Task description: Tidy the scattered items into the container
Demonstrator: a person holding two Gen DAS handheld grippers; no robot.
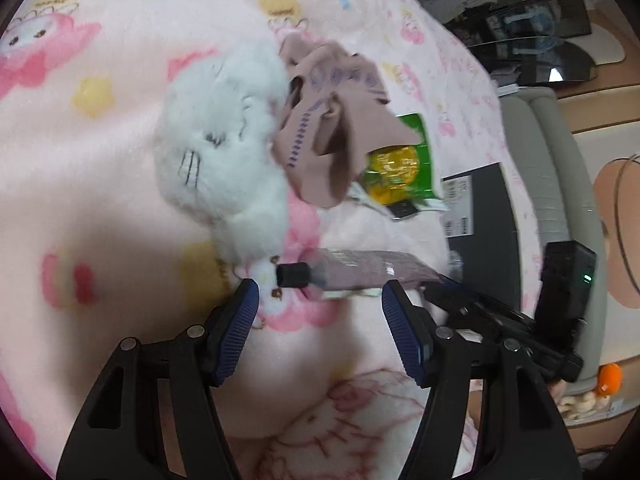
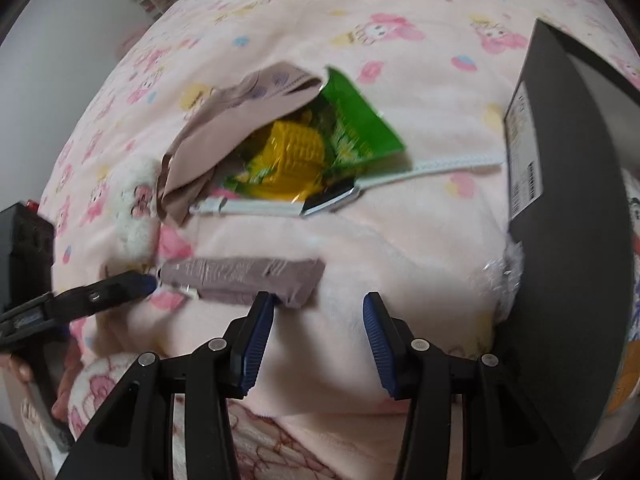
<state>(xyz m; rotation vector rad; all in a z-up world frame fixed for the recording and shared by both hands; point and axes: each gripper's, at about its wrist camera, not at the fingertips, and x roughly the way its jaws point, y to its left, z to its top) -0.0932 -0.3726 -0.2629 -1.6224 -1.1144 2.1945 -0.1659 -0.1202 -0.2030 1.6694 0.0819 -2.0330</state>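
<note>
Both claws stand wide with nothing between their blue pads. My left claw [image 1: 320, 292] hangs just short of the mauve tube [image 1: 360, 270], whose black cap [image 1: 294, 275] lies between the fingertips' line and the plush, untouched as far as I see. My right claw [image 2: 319, 304] hovers over the same tube [image 2: 244, 280] from the other side; its left pad sits close to the tube's flat crimped end, and with the blur I cannot tell whether it touches.

All the scattered things lie on a bed under a pink cartoon-print blanket [image 1: 100, 184]. Beyond the tube, a white plush toy [image 1: 224, 140] rests beside a crumpled dusty-pink sock [image 1: 324, 128], which drapes over one corner of a green snack packet [image 2: 320, 140] with yellow corn printed on it. A smartwatch with a white strap [image 2: 332, 200] lies stretched out just below the packet, its dark face partly tucked under the packet's edge.

My black box [image 2: 560, 200], the container, stands at the right edge of the right wrist view, well apart from the pile, with a white label on its side wall. From that view the left claw's finger [image 2: 120, 286] reaches in at the tube's cap end.
</note>
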